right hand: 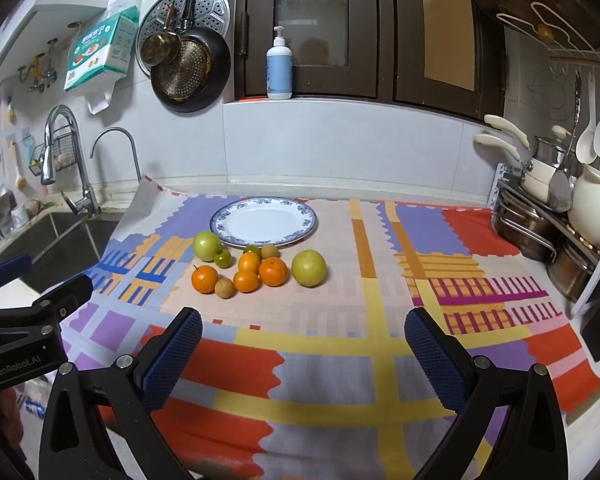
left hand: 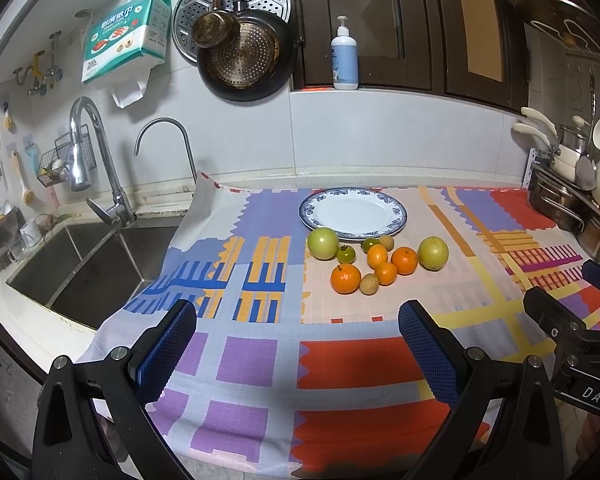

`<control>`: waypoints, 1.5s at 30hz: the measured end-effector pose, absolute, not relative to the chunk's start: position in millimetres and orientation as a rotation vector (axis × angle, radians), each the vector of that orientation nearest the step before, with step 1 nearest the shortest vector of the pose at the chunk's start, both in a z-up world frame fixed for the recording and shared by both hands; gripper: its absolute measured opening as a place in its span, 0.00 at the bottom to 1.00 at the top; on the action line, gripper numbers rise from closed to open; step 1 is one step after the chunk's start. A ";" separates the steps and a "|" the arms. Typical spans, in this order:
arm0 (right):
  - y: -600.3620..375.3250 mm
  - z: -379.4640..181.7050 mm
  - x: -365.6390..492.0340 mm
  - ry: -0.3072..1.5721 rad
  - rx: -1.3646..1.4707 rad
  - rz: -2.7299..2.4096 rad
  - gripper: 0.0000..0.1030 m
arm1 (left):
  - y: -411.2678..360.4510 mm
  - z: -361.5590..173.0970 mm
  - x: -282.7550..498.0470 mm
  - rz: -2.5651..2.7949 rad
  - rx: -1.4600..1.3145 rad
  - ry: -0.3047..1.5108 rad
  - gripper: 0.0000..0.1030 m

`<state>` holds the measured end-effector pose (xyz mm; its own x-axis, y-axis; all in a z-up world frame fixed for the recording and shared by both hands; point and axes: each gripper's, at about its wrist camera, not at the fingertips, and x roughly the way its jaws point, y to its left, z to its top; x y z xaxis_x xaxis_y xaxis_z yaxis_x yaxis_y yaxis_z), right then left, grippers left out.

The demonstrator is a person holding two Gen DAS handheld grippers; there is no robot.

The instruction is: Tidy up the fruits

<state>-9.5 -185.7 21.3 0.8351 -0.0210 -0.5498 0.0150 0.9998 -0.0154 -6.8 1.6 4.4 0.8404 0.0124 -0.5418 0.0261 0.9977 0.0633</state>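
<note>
A white plate with a blue patterned rim [left hand: 396,210] [right hand: 300,210] lies empty on the colourful cloth. In front of it sits a cluster of fruit: two large green apples [left hand: 323,243] [right hand: 308,268], several oranges [left hand: 345,278] [right hand: 273,271], small green fruits [left hand: 345,254] [right hand: 222,258] and small brown fruits [left hand: 369,283] [right hand: 224,287]. My left gripper [left hand: 298,316] is open and empty, low over the cloth's near edge. My right gripper [right hand: 303,326] is open and empty, to the right of the left one, also short of the fruit.
A steel sink [left hand: 80,264] with two taps [left hand: 94,160] lies left of the cloth. Pans [left hand: 244,60] hang on the wall. A soap bottle [left hand: 344,56] stands on the sill. Pots and utensils [right hand: 548,216] crowd the right edge.
</note>
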 end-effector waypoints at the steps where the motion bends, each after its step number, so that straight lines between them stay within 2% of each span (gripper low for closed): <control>1: -185.7 21.2 -9.4 0.582 -0.010 -0.019 0.99 | 1.6 4.3 -6.7 -0.008 0.069 0.573 1.00; 45: -183.4 20.9 -8.1 0.585 -0.015 -0.018 0.99 | -0.2 9.1 -5.4 -0.031 0.065 0.558 1.00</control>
<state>-8.1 -183.4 20.9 0.8334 -0.0208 -0.5523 0.0124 0.9997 -0.0189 -5.4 -0.2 9.1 0.8478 -0.0112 -0.5301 0.0468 0.9975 0.0537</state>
